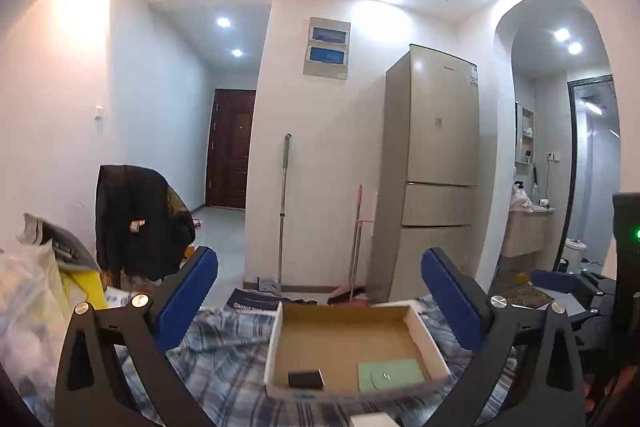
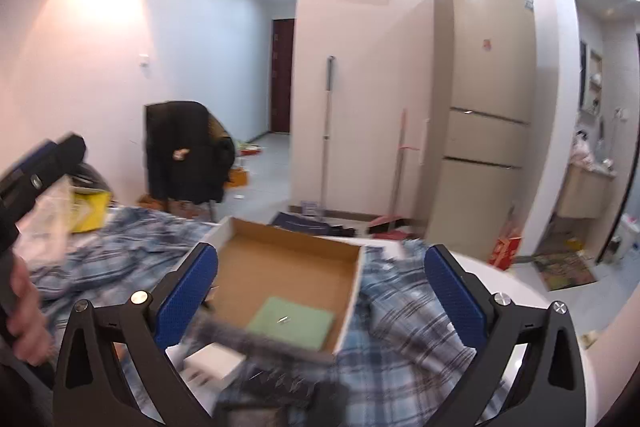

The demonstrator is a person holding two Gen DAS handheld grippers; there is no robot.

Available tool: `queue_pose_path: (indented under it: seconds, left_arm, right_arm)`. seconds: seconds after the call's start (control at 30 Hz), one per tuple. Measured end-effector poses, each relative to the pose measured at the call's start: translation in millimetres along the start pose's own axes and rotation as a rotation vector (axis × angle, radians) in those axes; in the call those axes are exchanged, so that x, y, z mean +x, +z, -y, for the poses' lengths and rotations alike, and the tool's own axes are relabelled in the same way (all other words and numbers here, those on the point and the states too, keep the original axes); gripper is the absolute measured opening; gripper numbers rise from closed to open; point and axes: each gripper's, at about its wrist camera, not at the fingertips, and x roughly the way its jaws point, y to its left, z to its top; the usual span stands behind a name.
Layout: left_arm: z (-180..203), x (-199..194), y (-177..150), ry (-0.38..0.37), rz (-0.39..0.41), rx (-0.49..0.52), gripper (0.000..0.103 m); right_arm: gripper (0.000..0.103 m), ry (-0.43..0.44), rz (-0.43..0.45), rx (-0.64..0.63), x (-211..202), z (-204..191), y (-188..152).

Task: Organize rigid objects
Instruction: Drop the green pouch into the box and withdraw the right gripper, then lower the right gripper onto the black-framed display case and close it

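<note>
An open cardboard box [image 1: 344, 331] lies on a blue plaid cloth [image 1: 224, 355]. Inside it are a small black block [image 1: 306, 379] and a pale green card [image 1: 394, 375]. My left gripper [image 1: 320, 295] is open and empty, raised above the box. In the right wrist view the same box [image 2: 288, 263] holds the green card [image 2: 292, 321]. My right gripper [image 2: 320, 287] is open and empty over the box's near edge. A white block [image 2: 214, 363] and a blurred dark comb-like object [image 2: 264, 341] lie just below it on the cloth [image 2: 400, 331].
A tall fridge [image 1: 436, 163], a mop [image 1: 284, 207] and a broom [image 1: 356, 247] stand against the far wall. A chair draped with a black jacket [image 1: 140, 223] stands at left, next to bags and a yellow box [image 1: 86, 287]. The other gripper [image 2: 36, 167] shows at far left.
</note>
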Motion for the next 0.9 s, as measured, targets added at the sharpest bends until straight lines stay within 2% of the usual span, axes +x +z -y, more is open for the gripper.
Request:
queue_pose_path:
  seconds: [0.07, 0.23, 0.37, 0.47, 0.53, 0.63, 0.9]
  left_arm:
    - [4.4, -7.3, -8.0, 0.013, -0.018, 0.017, 0.103]
    - [13.6, -17.0, -22.4, -0.004, -0.073, 0.056, 0.103]
    - [11.5, -21.6, -47.7, 0.021, -0.087, 0.066, 0.103]
    - [8.6, -13.6, -64.4, 0.009, -0.138, 0.096, 0.103]
    - [3.8, -9.8, -68.7, -0.002, -0.157, 0.077, 0.103]
    - [0.7, -12.9, -76.4, 0.007, -0.147, 0.065, 0.103]
    - [5.1, -17.9, -75.8, 0.015, -0.132, 0.083, 0.103]
  right_arm:
    - [0.103, 0.036, -0.026, 0.024, -3.7, 0.5, -7.0]
    - [0.103, 0.0, -0.003, 0.028, -9.3, 0.6, -24.9]
    - [0.103, 0.047, -0.014, 0.124, -6.6, 9.3, -42.9]
    - [0.103, 0.014, 0.008, 0.101, -4.3, 7.4, -57.5]
    - [0.103, 0.022, 0.002, 0.088, -2.3, 7.1, -66.7]
    - [0.103, 0.053, -0.029, 0.098, 5.6, 8.0, -72.0]
    - [0.103, 0.028, -0.058, 0.11, 10.5, 10.8, -76.7]
